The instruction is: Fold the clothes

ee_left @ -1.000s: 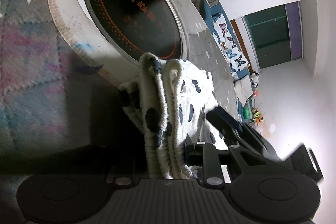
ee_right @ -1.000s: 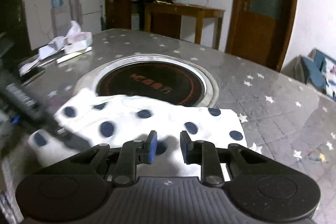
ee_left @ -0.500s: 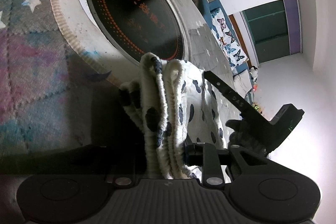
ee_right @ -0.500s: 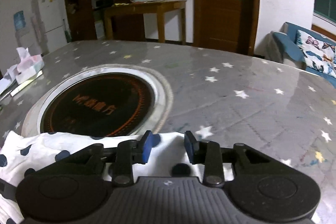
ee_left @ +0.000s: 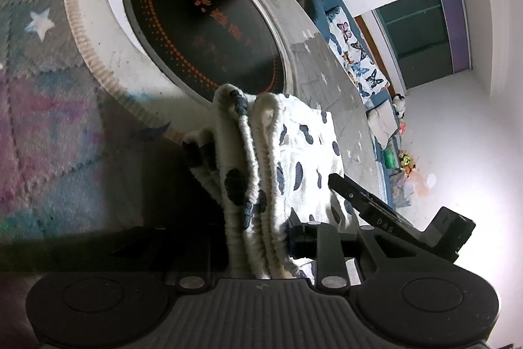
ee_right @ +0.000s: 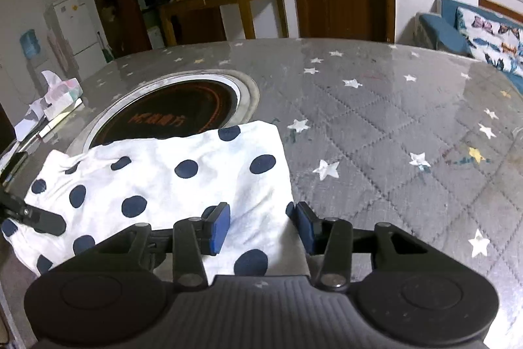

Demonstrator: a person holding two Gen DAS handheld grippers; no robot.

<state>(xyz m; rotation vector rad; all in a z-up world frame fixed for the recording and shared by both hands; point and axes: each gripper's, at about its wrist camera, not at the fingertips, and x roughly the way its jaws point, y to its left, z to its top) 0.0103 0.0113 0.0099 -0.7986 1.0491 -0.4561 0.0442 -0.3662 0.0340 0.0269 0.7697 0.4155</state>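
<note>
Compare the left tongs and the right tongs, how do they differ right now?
The left tongs are clamped on the bunched edge of the spotted garment; the right tongs grip nothing, their jaws opening just above it. The left tongs' view is rolled sideways, the right's sits level. Both point down at the table.

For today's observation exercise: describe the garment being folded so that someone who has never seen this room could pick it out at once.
Start at the grey star-patterned table with the round black cooktop set into it. Just in front of that cooktop lies the white cloth with navy dots, overlapping the cooktop's rim. It is the only spotted thing on the table; the tissue box far left is pale and plain.
</note>
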